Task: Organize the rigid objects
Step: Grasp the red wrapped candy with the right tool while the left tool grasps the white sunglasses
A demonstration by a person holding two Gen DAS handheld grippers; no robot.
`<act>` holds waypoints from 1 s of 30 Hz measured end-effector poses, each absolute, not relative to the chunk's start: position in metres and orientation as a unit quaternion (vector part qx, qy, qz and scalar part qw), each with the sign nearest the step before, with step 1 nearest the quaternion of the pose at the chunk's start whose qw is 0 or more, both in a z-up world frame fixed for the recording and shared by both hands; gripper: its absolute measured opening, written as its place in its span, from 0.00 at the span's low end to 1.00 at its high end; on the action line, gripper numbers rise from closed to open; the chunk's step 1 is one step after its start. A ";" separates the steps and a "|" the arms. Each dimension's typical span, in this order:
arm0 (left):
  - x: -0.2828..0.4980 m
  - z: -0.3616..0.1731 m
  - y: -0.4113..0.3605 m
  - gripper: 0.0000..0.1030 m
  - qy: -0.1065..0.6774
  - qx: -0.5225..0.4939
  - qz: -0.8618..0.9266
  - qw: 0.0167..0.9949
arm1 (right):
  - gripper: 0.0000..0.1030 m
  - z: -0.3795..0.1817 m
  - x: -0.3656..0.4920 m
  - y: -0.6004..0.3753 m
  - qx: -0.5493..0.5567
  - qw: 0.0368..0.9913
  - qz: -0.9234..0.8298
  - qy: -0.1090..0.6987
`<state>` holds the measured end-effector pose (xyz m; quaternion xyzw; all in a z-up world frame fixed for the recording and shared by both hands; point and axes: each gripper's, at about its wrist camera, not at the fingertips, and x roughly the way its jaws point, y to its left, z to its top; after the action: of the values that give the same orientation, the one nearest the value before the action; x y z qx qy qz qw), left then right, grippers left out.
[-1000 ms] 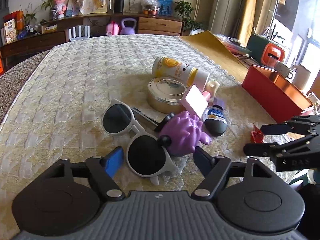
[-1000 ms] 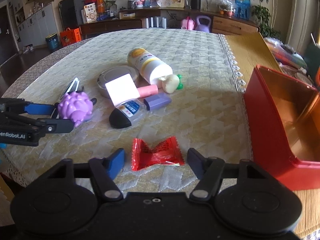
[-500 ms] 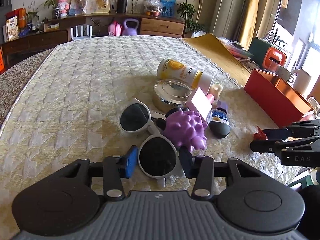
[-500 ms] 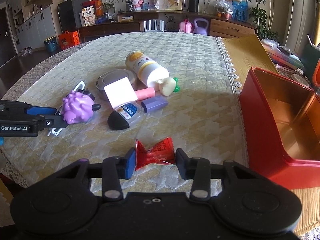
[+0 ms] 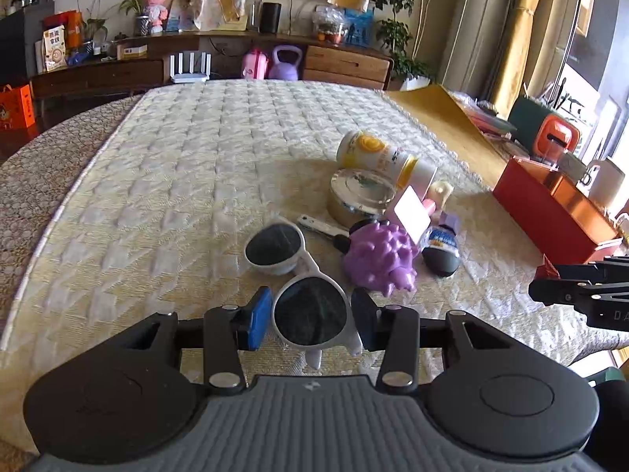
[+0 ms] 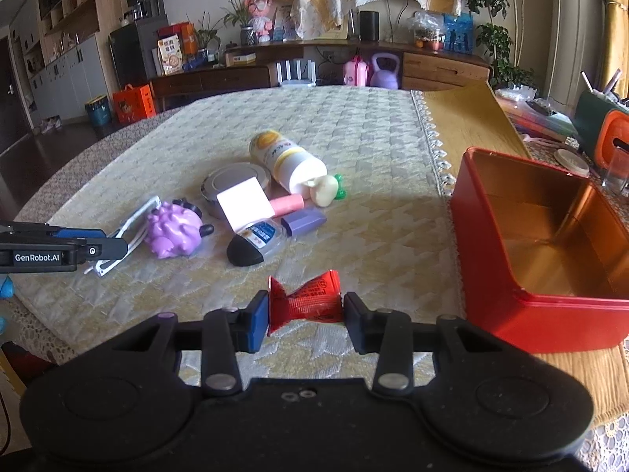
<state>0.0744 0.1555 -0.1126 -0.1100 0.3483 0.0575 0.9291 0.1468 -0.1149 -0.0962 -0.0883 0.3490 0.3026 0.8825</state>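
Two hand-held grippers are each clasping a first item as the sorting of a cluttered tabletop is getting under way. The left gripper, its jaws having just been closing, is gripping one lens of a pair of white-framed round sunglasses, the other lens trailing just above the patterned cream tablecloth. The right gripper, likewise just closed, is pinching a crinkled red foil sachet by its two ends, close beside the open red metal tin with a copper-coloured interior standing at the table's right side.

That tin is showing bare walls and floor in the right wrist view, so by the look of it nothing is stowed yet. Still lying loose in a heap near the table's middle are a spiky purple plastic toy, a white and yellow plastic bottle on its side, a round silver-lidded tin, a pale pink square card, a pink cylindrical tube, a small lilac rectangular block, a clear bottle with a black cap and blue label and a cream-coloured figurine with green trim. Judging from this, the job is sitting at its very start, with two pieces in hand and eight waiting.
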 end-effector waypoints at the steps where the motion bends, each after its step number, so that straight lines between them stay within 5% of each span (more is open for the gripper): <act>1: 0.073 -0.110 0.155 0.42 0.345 -0.110 0.057 0.930 | 0.38 -0.093 0.145 -0.117 -0.086 0.884 0.303 0.346; 13: 0.062 -0.080 0.138 0.42 0.318 -0.098 0.049 0.942 | 0.38 -0.069 0.130 -0.140 -0.067 0.894 0.304 0.322; 15: 0.063 -0.077 0.135 0.07 0.318 -0.090 0.047 0.943 | 0.38 -0.066 0.129 -0.145 -0.065 0.895 0.303 0.320; 16: 0.066 -0.076 0.135 0.05 0.324 -0.091 0.045 0.941 | 0.38 -0.065 0.129 -0.147 -0.064 0.896 0.302 0.319; 30: 0.061 -0.076 0.117 0.07 0.346 -0.088 0.031 0.933 | 0.39 -0.067 0.128 -0.175 -0.039 0.900 0.291 0.322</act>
<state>0.0614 0.1166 -0.0763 -0.0883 0.3464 0.0305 0.9334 0.1283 -0.1747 -0.0666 -0.0387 0.3222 0.2911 0.9000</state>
